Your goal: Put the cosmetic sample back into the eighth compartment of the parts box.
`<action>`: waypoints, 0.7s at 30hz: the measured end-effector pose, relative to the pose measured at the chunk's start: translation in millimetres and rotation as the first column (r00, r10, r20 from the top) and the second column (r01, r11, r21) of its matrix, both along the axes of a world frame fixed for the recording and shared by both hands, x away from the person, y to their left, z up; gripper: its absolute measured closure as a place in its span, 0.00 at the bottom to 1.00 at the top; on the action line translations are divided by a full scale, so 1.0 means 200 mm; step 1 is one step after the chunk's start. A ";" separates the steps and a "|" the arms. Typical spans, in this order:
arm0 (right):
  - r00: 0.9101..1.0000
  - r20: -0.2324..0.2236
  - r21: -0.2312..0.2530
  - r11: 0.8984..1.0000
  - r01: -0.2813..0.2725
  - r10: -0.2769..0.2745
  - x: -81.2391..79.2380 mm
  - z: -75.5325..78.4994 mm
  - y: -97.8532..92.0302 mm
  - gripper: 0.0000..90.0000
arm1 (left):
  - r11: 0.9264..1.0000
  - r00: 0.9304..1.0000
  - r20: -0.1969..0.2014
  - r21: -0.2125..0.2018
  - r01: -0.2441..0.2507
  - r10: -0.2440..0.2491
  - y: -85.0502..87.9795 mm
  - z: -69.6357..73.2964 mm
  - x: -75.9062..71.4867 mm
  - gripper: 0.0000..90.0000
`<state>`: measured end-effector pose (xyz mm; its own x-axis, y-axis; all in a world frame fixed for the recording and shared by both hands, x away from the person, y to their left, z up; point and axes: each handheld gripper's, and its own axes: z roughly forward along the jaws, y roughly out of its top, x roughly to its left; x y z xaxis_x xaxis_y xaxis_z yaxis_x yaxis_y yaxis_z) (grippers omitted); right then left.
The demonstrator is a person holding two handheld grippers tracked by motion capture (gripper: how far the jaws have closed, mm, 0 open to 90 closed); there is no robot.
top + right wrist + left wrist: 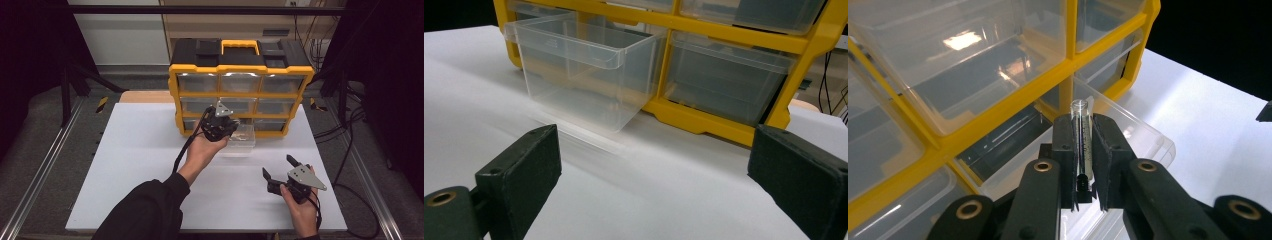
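Glass vial [1081,142] — a thin clear tube with an open rim at its top — stands pinched upright between the pads of our left gripper [1082,165], which is clenched on it. Its lower end sits behind a small black piece between the jaws, so we cannot make out its base, and whether it holds anything is hard to tell through the glare. In the high view the vial itself is too small to pick out; there the left gripper [220,125] hovers over the pulled-out drawer [241,140] of the bottom row.

That clear drawer [584,75] juts forward from the yellow organizer [240,95] and rests on the white table [140,150]; its inside looks bare from the right gripper view, though the plastic walls blur what lies behind them. The other drawers are closed, their contents unreadable through reflections. The organizer's upper rows are cut off in both gripper views.

Our right gripper [280,167] holds nothing — its jaws stand wide apart, low over the table near its front right part, well apart from the drawer. Broad bare tabletop lies between the two hands and to the left of the organizer. The vial's tip is near the drawer's front rim [1143,125], just above the open top.
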<state>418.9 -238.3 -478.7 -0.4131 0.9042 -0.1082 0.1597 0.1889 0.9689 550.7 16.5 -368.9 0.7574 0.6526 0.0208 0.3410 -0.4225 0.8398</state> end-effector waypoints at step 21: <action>1.000 0.010 0.001 1.000 -0.009 0.009 -0.01 0.00 0.01 0.07 | 0.997 0.998 0.062 -0.075 -0.009 0.013 0.05 0.00 -0.07 0.69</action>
<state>417.8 -236.9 -478.4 -0.4201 0.9006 -0.1119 0.1484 0.1898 0.9705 536.4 26.1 -369.6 0.7490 0.6624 0.0183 0.2914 -0.3539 0.8887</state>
